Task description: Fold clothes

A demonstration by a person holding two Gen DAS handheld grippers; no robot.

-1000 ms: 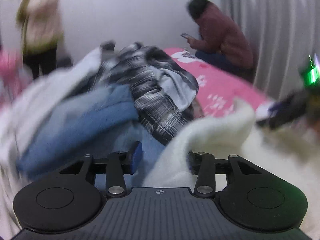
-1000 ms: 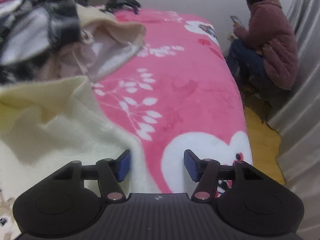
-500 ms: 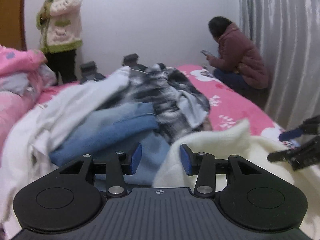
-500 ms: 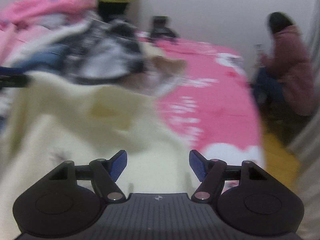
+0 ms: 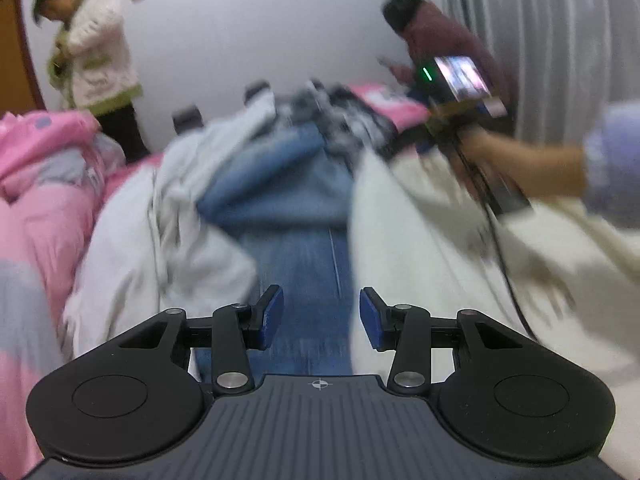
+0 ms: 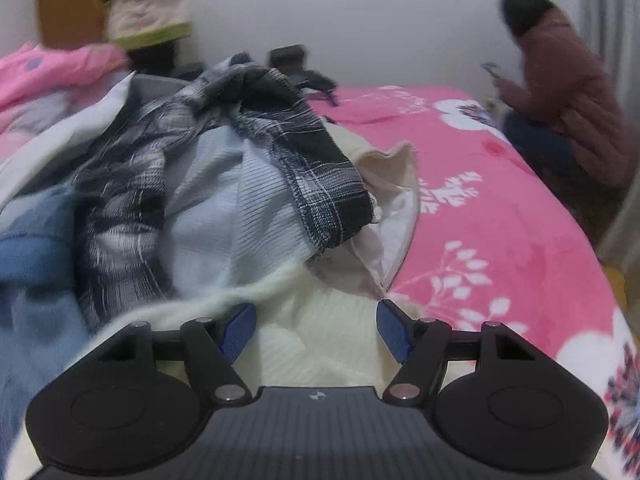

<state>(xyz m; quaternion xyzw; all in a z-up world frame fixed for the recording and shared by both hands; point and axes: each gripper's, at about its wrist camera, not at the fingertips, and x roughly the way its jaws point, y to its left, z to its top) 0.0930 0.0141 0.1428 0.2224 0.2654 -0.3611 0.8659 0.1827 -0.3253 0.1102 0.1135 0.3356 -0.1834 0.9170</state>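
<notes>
A heap of clothes lies on the pink bed. In the left wrist view blue jeans (image 5: 296, 216) lie straight ahead, a pale grey garment (image 5: 168, 216) to their left and a cream fleece (image 5: 420, 240) to their right. My left gripper (image 5: 321, 318) is open and empty over the jeans. In the right wrist view a black-and-white plaid shirt (image 6: 280, 128) lies over a light blue ribbed top (image 6: 236, 208), with the cream fleece (image 6: 320, 344) below. My right gripper (image 6: 316, 336) is open and empty over the fleece. The right gripper also shows in the left wrist view (image 5: 468, 120).
The pink floral bedspread (image 6: 492, 216) stretches to the right. A pink quilt (image 5: 44, 184) is bunched at the left. One person stands by the wall (image 5: 96, 56), another sits at the bed's far corner (image 6: 568, 104). Grey curtains (image 5: 560, 32) hang at the right.
My left gripper has let go of the cream fleece, opened and swung left over the jeans. My right gripper has opened wider and moved from the bedspread to the fleece by the heap.
</notes>
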